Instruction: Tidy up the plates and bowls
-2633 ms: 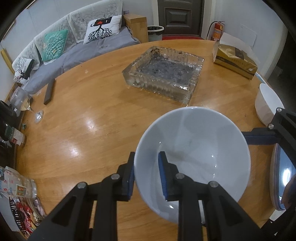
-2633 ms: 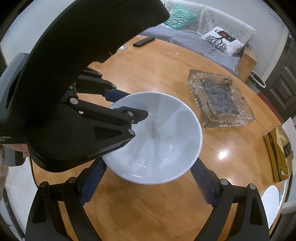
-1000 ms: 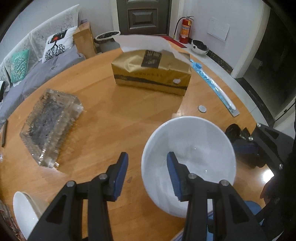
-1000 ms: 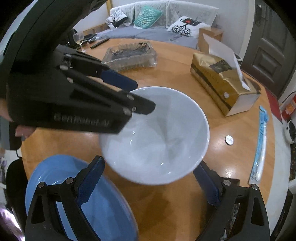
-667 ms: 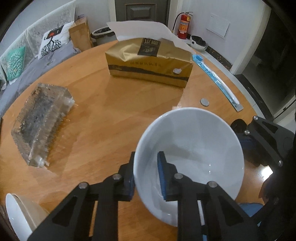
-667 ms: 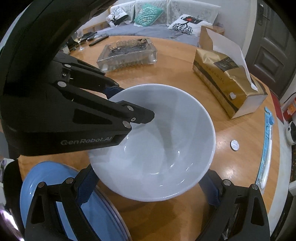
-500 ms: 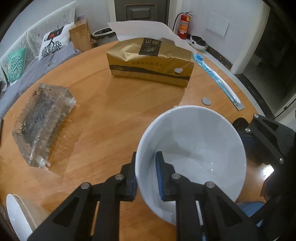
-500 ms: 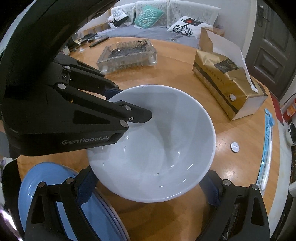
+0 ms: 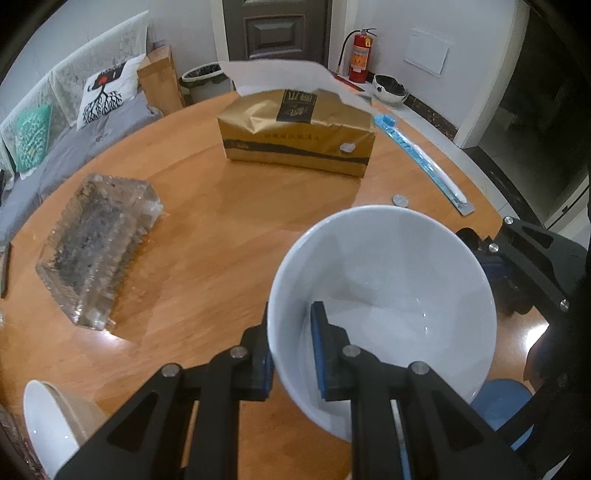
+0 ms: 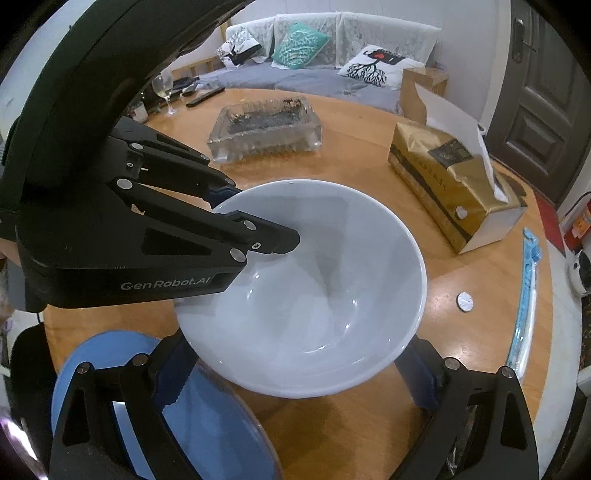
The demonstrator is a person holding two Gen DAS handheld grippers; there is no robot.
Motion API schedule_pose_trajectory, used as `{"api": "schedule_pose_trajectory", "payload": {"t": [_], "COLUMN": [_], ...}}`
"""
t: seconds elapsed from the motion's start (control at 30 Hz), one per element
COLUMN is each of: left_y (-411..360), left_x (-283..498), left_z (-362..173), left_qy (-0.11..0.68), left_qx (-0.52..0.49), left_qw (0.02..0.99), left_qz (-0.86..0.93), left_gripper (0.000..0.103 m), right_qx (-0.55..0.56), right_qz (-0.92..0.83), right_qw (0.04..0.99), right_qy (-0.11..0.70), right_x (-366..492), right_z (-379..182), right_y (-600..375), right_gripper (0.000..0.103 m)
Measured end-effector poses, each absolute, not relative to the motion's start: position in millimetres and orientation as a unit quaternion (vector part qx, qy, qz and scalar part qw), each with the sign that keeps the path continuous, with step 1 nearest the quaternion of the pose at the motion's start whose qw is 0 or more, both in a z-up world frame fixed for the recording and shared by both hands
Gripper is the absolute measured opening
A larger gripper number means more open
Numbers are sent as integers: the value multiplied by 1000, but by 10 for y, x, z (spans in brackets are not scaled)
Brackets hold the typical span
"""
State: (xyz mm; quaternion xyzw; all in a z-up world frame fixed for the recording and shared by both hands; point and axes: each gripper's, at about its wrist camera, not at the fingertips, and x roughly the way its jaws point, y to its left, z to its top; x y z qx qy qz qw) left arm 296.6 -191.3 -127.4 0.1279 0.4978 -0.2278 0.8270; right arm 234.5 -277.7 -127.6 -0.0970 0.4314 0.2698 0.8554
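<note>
Since a second ago, the left gripper (image 9: 290, 345) has been closed onto the near rim of the white bowl (image 9: 384, 295), which is now pinched between its blue pads, one inside and one outside the wall; the bowl has also been raised slightly toward the camera. Part of the bowl's underside is hidden, so whether it is touching the round wooden table (image 9: 207, 236) cannot be told. The right gripper (image 10: 295, 373) is seen with its fingers spread wide on either side of the bowl, below it, apart from its wall and holding nothing. A blue plate (image 10: 207, 424) is cut off at the lower edge of the right wrist view, partly covered by the bowl and the fingers. A second white bowl (image 9: 48, 428) is cropped at the lower left of the left wrist view. On the glossy, orange-brown tabletop are seen a ribbed, rectangular glass ashtray (image 9: 96, 243) with dark residue, a crinkled gold tissue pack (image 9: 295, 144) with a white sheet protruding, a small coin (image 9: 400, 201) and a long blue packaged toothbrush (image 9: 421, 162). Beyond the table, a grey sofa (image 10: 306, 83) with patterned cushions, a dark panelled door (image 9: 275, 29) and a red fire extinguisher (image 9: 358, 55) are visible.
</note>
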Motion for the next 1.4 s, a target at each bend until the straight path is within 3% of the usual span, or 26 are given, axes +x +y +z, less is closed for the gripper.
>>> {"api": "schedule_pose_trajectory", "payload": {"t": [0.7,1.4], "left_y": [-858,503], "left_x": [2315,2303], "left_z": [-437,-510], "left_qy": [446,450], "left_qx": [116,74], "left_qw": [867,882], "left_qz": [-187,-118], "left_gripper": [14,14], "right_qx": [-144,-169], "right_qz": [287,341], "right_qw": [872,848], "right_qy": [369,368], "right_x": [1813,2017], "right_z": [-484,-519], "right_y": [-1852,-539], "right_gripper": [93,93]}}
